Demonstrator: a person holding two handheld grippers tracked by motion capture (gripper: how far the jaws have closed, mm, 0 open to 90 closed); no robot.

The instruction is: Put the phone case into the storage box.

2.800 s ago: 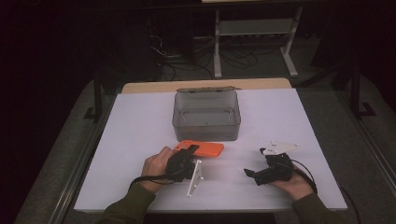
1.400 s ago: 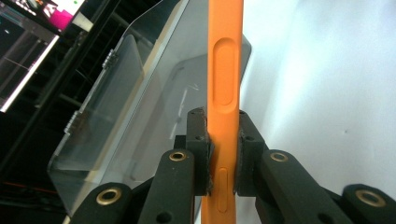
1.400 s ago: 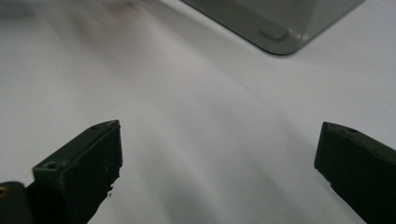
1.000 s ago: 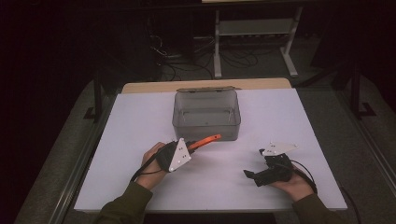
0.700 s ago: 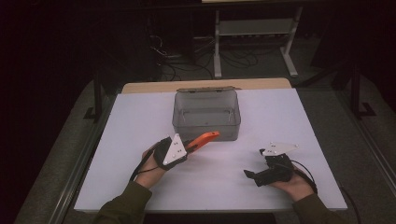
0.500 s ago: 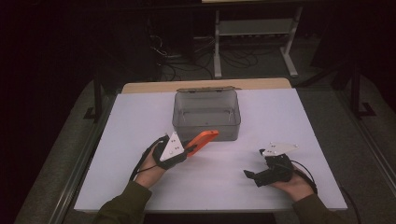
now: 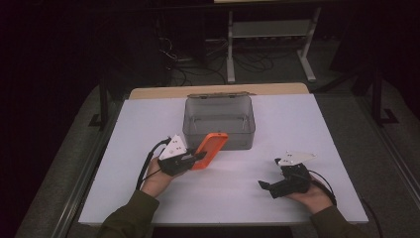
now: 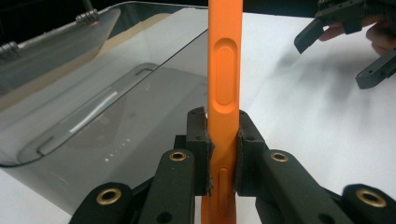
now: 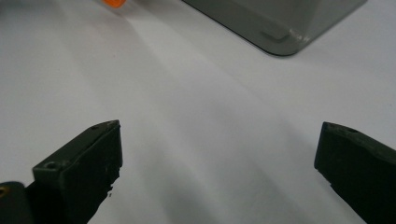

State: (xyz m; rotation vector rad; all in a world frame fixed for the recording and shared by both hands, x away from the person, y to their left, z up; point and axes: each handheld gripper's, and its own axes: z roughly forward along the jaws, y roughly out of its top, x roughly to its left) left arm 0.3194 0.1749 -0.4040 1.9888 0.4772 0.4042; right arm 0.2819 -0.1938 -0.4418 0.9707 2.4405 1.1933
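- The right claw (image 7: 267, 187) rests low on the white worktop (image 7: 237, 193), near the front edge at the person's right side, in the right hand (image 7: 309, 191). Its two jaws stand wide apart, and between them there is only bare worktop.
- The left claw (image 7: 198, 156) is a little farther in, at the person's left side, in the left hand (image 7: 158, 178). A grey three-cornered plate (image 7: 173, 147) sits on top of it.
- This left claw pinches an orange phone case (image 7: 210, 148). In the left gripper view the two pads press on the thin edges of the case (image 8: 224, 84) from both sides, near its lower end.
- The orange phone case is lifted off the worktop and tilted. Its far end points toward the box and, in the high view, it overlaps the front wall of the box. If it touches the box, I cannot tell.
- The grey transparent box (image 7: 219, 130) stands open near the middle of the worktop, just behind the case. Its lid (image 7: 218, 94) is folded back at the far side.
- Beyond the worktop, a white metal stand (image 7: 270, 29) and some cables (image 7: 188, 54) are on the dark floor.
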